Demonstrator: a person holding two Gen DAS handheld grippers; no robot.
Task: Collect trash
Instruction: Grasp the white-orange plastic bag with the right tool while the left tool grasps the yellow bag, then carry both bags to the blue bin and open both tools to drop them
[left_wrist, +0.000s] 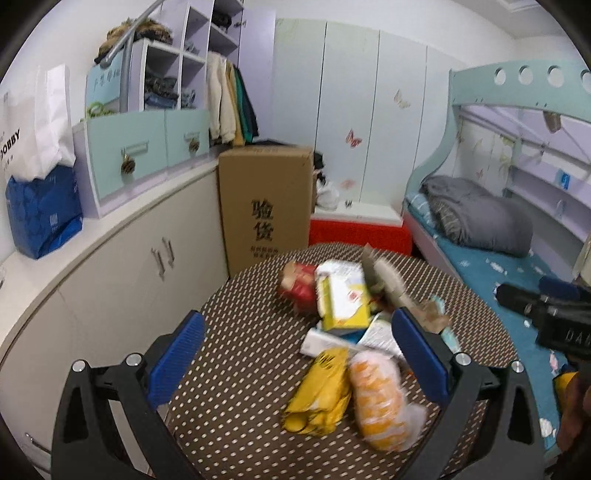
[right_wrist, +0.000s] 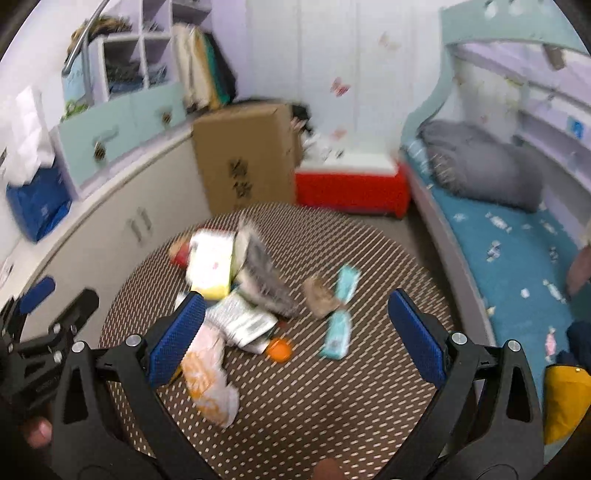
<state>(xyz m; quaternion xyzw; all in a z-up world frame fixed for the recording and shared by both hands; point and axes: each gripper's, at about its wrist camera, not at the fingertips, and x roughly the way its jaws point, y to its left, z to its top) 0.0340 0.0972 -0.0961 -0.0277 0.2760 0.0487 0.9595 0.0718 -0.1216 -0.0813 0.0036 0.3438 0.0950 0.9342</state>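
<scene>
Round worktop (left_wrist: 236, 332) with a brown dotted cover, trash heaped near its middle. Left gripper (left_wrist: 299, 354) hangs above the near edge, fingers (left_wrist: 177, 360) spread wide, nothing between them. Under it lie a yellow wrapper (left_wrist: 321, 391) and, touching it on the right, a clear bag with orange print (left_wrist: 380, 402). Farther back: a yellow-and-white carton (left_wrist: 343, 295) leaning on a red packet (left_wrist: 299, 284), with a grey crumpled wrapper (left_wrist: 388, 280) just beside the carton. Right gripper (right_wrist: 295, 332) is also held over the worktop, fingers (right_wrist: 415, 336) wide apart and holding nothing. In the right wrist view, motion-blurred, a light blue wrapper (right_wrist: 340, 317) lies apart from the main heap, a small brown scrap (right_wrist: 321, 295) touching it, and an orange cap (right_wrist: 279, 349) sits near a white printed packet (right_wrist: 240, 321). Behind the worktop stand a cardboard box (left_wrist: 266, 199) and a red bin with a white lid (left_wrist: 358, 230); a bed (left_wrist: 498, 273) with a grey quilt runs along the right, a long cupboard (left_wrist: 122, 258) along the left.
</scene>
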